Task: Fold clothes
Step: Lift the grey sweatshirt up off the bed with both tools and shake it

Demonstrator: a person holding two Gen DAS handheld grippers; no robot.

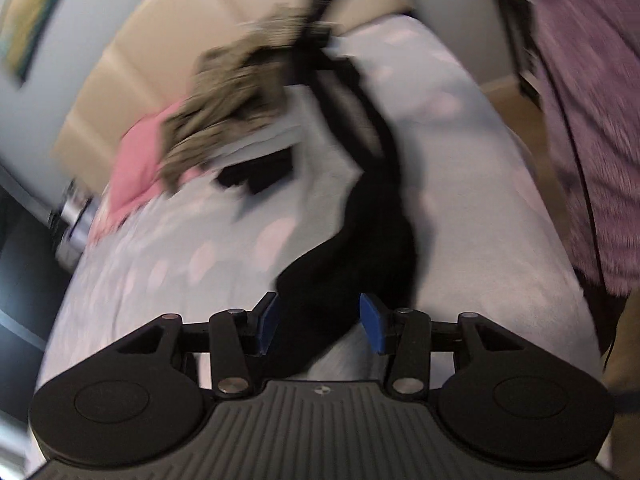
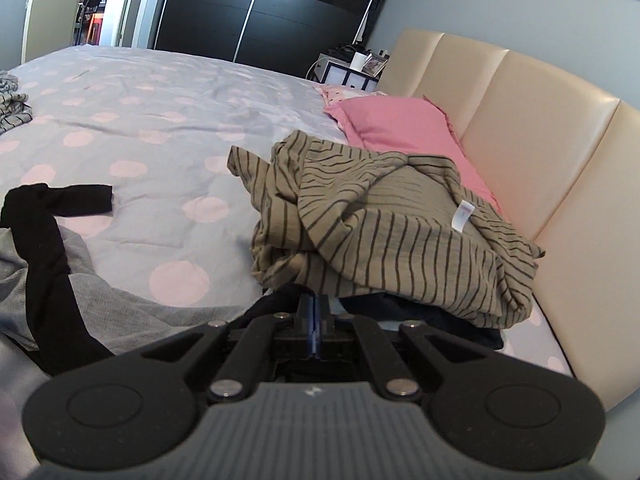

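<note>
Left gripper [image 1: 322, 326]: jaws stood apart, blue pads [image 1: 374, 328] clear of the cloth; one black garment [image 1: 352, 264] ran between them, and whether it touched the left pad could not be told.
Right gripper [image 2: 316, 322]: jaws were together; dark cloth lay right at the tips, but whether any was pinched could not be told.
Black garment: one long dark piece, draped over the bedspread [image 1: 460, 200], its far end rising toward the top of the blurred left view. In the right view, a black strip [image 2: 52, 236] lay at the left over one grey garment [image 2: 132, 312].
Striped garments: one olive striped top [image 2: 384, 232] lay bunched in a heap just ahead of the right gripper, with one white label [image 2: 464, 214] showing; a second striped piece [image 2: 14, 108] lay at the far left edge of the bed.
Pillows: one pink pillow [image 2: 396, 128] lay against the cream headboard [image 2: 532, 128], behind the olive heap.
Person: one purple sleeve [image 1: 588, 120] showed at the right of the left view.
</note>
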